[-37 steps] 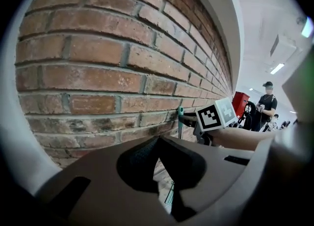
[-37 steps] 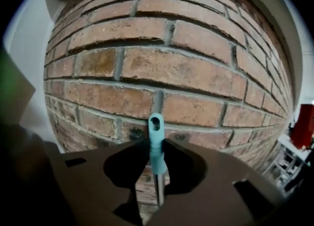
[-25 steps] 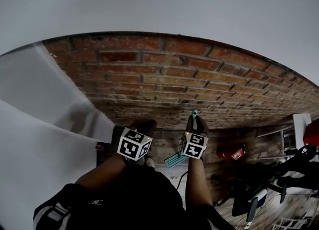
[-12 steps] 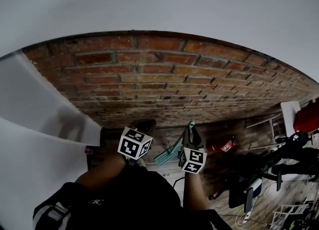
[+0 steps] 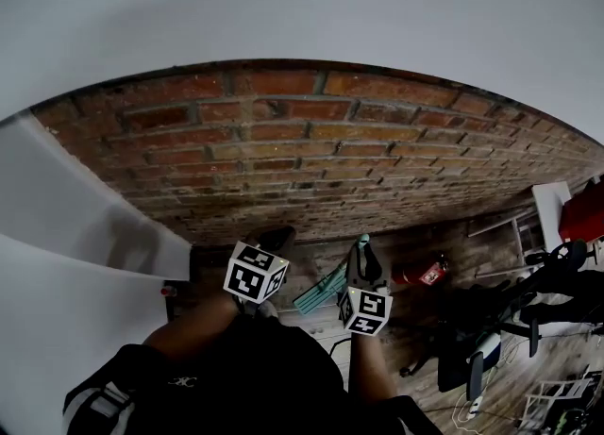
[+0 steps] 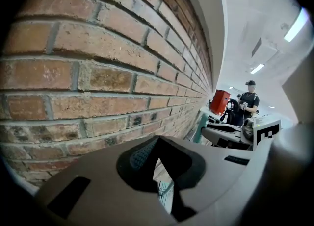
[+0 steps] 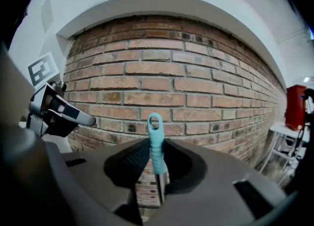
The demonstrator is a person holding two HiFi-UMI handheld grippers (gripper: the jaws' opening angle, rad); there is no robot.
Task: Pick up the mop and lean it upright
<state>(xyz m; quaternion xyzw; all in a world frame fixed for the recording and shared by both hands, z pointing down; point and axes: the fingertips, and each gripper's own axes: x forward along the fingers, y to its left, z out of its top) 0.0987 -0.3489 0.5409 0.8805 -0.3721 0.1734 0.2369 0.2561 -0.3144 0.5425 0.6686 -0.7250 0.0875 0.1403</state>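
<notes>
Mop: the mop (image 7: 156, 144) stood close to upright just in front of the brick wall (image 5: 311, 159), its looped teal top end above the right jaws and its teal mop head (image 5: 319, 295) low by the foot of the wall on the wooden floor (image 5: 444, 391).
Right gripper: the right gripper (image 7: 156, 168) had its jaws partly closed onto the ribbed teal grip, with the metal shaft running down below them; the hold sat near the very top of the handle.
Left gripper: the left gripper (image 6: 159, 163) had its jaws a little apart with nothing between them; it hung beside the wall, to the left of the mop.
Contact with wall: whether the handle already touched the bricks could not be told.
Step in hand: judged as the last part of the task, bringing the handle top onto the wall before letting go.
Handling: probably light, with a long stiff shaft; the ribbed grip should not slip in the pads, while the bare metal below looked smoother. The head likely pivots and could slide on the floor.
Where to hold: the ribbed grip, as it was held, gives good steering of the top; the free gripper could steady the shaft lower down.
Risk: if the head sits too far from the wall, the mop may skid down once released.
</notes>
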